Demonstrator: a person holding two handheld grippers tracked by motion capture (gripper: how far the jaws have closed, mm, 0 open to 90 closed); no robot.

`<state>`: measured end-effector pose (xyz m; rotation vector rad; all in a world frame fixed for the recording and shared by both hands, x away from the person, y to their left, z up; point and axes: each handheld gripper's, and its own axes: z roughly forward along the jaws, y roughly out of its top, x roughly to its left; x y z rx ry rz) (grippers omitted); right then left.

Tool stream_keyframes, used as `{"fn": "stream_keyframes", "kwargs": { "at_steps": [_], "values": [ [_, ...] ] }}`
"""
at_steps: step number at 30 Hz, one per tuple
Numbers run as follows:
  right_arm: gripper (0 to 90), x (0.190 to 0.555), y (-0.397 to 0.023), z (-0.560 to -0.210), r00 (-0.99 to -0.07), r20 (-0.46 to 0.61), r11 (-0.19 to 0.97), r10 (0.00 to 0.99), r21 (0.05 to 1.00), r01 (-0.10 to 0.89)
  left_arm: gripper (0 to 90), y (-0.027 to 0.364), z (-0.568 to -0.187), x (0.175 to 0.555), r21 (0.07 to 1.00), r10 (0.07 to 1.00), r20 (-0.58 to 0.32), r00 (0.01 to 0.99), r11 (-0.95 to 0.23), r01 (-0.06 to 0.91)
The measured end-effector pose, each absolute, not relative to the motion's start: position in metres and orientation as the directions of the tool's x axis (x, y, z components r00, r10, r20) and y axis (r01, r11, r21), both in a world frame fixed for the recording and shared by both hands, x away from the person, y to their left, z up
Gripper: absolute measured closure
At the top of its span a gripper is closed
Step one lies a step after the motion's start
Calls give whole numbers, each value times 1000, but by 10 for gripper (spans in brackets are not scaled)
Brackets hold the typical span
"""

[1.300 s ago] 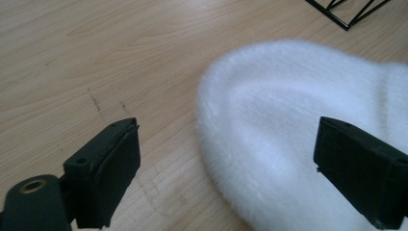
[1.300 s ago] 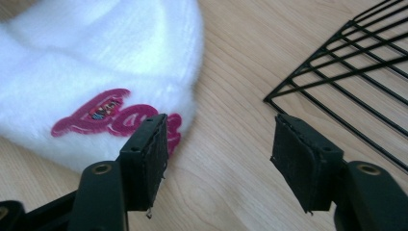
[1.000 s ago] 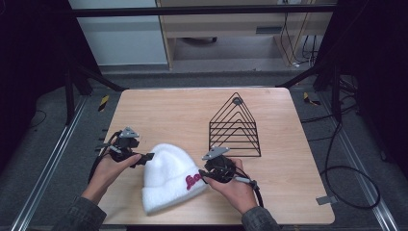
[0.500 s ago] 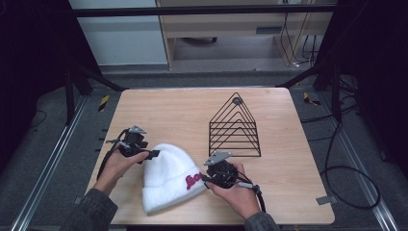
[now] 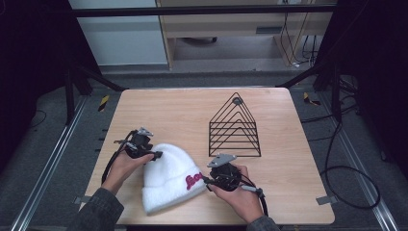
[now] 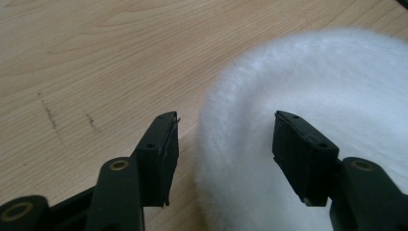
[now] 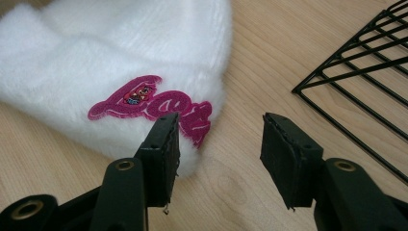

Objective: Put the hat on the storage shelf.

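Observation:
A fluffy white beanie (image 5: 168, 175) with a pink embroidered logo (image 5: 193, 181) lies on the wooden table (image 5: 183, 110) near its front edge. My left gripper (image 5: 156, 155) is at the beanie's upper left edge. In the left gripper view its jaws have just been closing and straddle the beanie's rim (image 6: 231, 144), with a gap still showing at the left jaw. My right gripper (image 5: 206, 182) sits at the cuff corner by the logo (image 7: 149, 103). Its jaws have just been opening, with mostly bare table between them; the left one stands at the cuff's edge.
A black wire rack (image 5: 235, 127) shaped like a triangle stands right of centre, just beyond my right hand, and its lower corner shows in the right gripper view (image 7: 365, 86). Bare wood spreads behind the beanie. Dark floor, rails and cables surround the table.
My left gripper has moved right and down onto the beanie's edge, and its jaws have narrowed. The right hand has stayed about where it was.

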<state>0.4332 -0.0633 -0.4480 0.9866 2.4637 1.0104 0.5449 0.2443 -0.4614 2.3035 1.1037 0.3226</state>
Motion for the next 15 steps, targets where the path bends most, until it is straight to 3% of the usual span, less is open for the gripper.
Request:
{"fn": "stream_keyframes", "kwargs": {
  "at_steps": [9,11,15],
  "values": [
    [459,433,-72,-449,-704,-7,498,711,711,497,526,240,-468,547,549,772,-24,635,-521,653],
    [453,432,-74,-449,-700,-4,493,714,712,499,635,239,-466,546,556,766,-16,643,-528,642],
    [449,432,-77,-448,-693,-3,483,721,719,500,770,239,-466,545,555,765,-28,643,-523,646]
  ]
}}
